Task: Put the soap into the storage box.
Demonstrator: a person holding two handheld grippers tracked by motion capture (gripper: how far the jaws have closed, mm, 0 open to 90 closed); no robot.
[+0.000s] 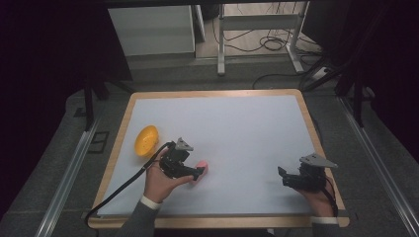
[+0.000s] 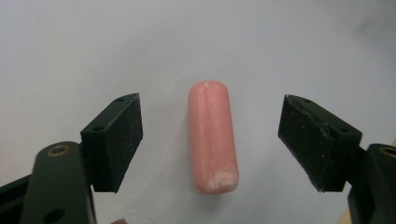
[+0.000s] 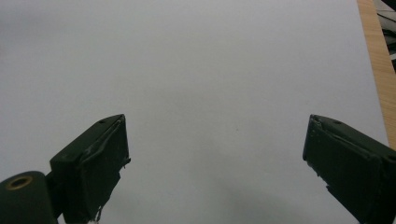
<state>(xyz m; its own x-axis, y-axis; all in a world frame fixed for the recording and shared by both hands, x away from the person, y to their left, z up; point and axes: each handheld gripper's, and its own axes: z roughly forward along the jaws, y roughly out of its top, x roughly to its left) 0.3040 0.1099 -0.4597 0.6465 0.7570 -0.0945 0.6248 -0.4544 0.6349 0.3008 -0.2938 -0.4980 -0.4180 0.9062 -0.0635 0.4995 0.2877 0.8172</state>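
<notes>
A pink sausage-shaped piece (image 2: pixel 212 137) lies flat on the white table sheet, lengthwise between the two jaws of my left gripper (image 2: pixel 210 135). That gripper is open, each jaw standing well clear of the pink piece. From above, the pink piece (image 1: pixel 202 168) shows just past the left gripper (image 1: pixel 196 174), left of the table's middle. My right gripper (image 1: pixel 282 176) rests low near the front right of the table, open, with bare sheet between its jaws (image 3: pixel 215 158). A yellow bowl (image 1: pixel 146 140) sits tilted near the table's left edge.
The white sheet (image 1: pixel 237 133) covers a wooden-edged table (image 1: pixel 309 118). A black cable (image 1: pixel 123 185) trails from the left gripper off the front left. Beyond the table stand desk legs and floor cables (image 1: pixel 267 44).
</notes>
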